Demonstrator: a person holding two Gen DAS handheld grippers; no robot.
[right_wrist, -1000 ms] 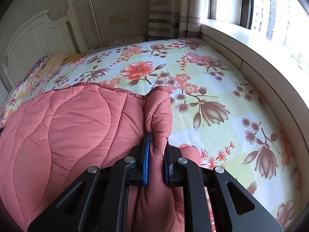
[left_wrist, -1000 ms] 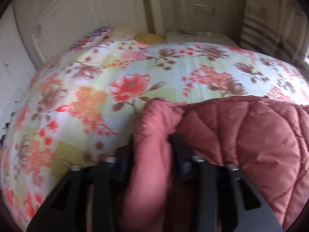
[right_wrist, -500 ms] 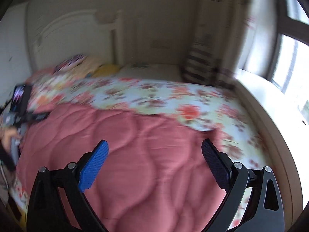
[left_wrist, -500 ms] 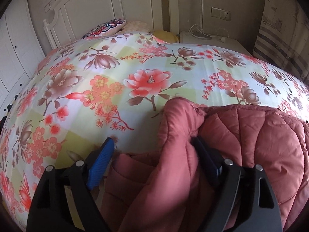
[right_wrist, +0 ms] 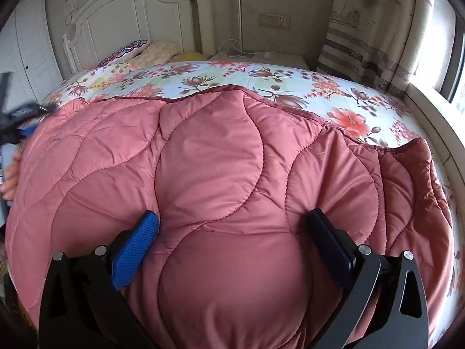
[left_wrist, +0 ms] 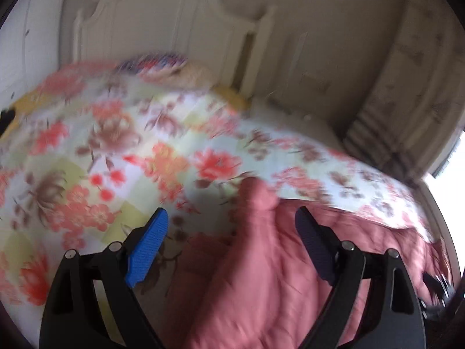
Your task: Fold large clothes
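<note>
A pink quilted cover (right_wrist: 209,151) lies spread over the flowered bed sheet (right_wrist: 203,75). My right gripper (right_wrist: 232,213) hovers low over its middle, jaws still opening wide. The padding bulges up between the fingers, and nothing is clamped. In the left wrist view, which is blurred by motion, my left gripper (left_wrist: 231,212) is above the cover's left corner (left_wrist: 258,197). Its jaws are also opening, and a raised ridge of the cover stands loose between them. In the right wrist view the left gripper (right_wrist: 17,119) and a hand (right_wrist: 10,177) show at the far left edge.
A white headboard (right_wrist: 130,8) stands at the far end of the bed, with pillows (right_wrist: 145,51) in front of it. A low white nightstand (right_wrist: 261,56) with cables, a striped curtain (right_wrist: 363,37) and a window ledge (right_wrist: 430,107) run along the right side.
Both grippers have let go of the folds they pinched and spread wide. The left one drew back and up from the corner. The right one swung over the cover's middle.
</note>
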